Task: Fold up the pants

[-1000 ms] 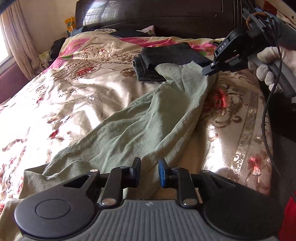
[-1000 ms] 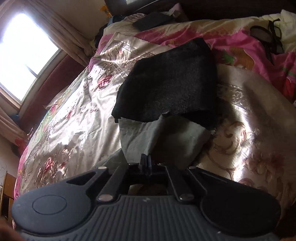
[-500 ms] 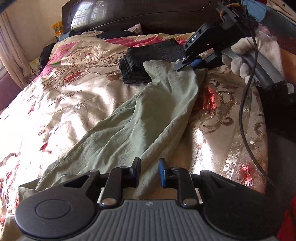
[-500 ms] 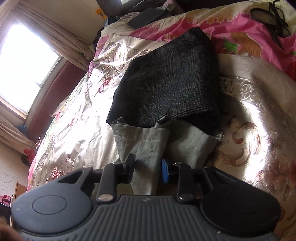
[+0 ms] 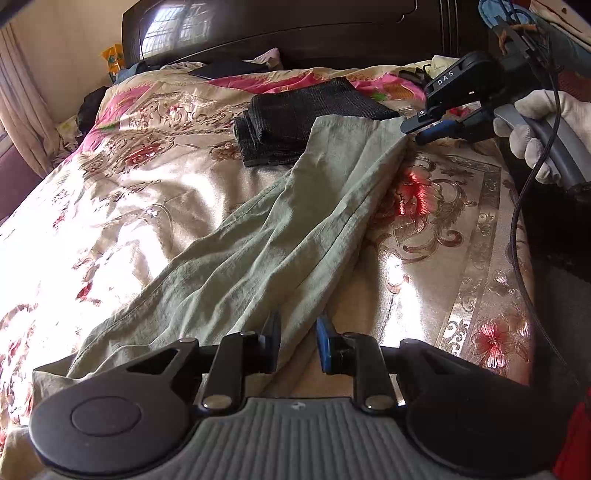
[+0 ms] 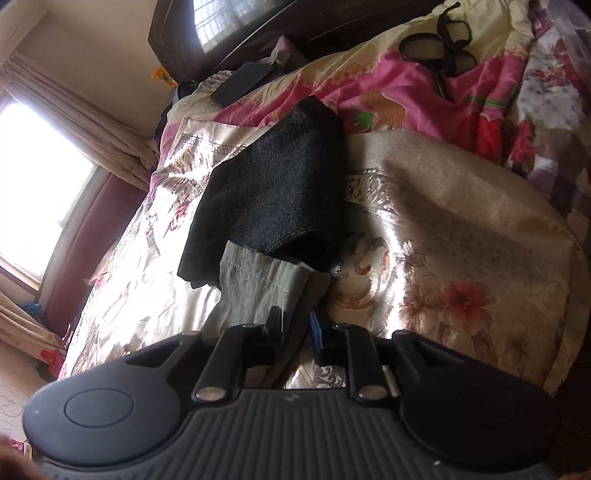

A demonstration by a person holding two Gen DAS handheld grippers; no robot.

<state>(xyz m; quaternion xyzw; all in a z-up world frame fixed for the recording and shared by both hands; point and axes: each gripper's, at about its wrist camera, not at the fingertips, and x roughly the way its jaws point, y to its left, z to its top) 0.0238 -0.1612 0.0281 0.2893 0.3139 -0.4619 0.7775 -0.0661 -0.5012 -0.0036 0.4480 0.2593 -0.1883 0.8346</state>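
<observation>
Grey-green pants (image 5: 280, 236) lie stretched along the floral bedspread (image 5: 140, 192), leg hems at the far end overlapping a folded black garment (image 5: 295, 114). My left gripper (image 5: 298, 334) is open at the near end, its jaws either side of the pants' edge. My right gripper (image 5: 413, 133) is open just right of the far hem corner, held by a gloved hand. In the right wrist view the right gripper (image 6: 295, 325) is open with the hem (image 6: 258, 280) lying between and ahead of its fingers, against the black garment (image 6: 273, 199).
A dark wooden headboard (image 5: 295, 33) stands at the far end. Black glasses (image 6: 439, 48) and a dark flat object (image 6: 240, 83) lie near the pillows. A bright window (image 6: 33, 192) and curtain are to the left. The bed's right edge drops off beside my right hand.
My right gripper opened and let go of the far hem, then drew back to the right. The hem now rests on the black garment. My left gripper stayed open in place.
</observation>
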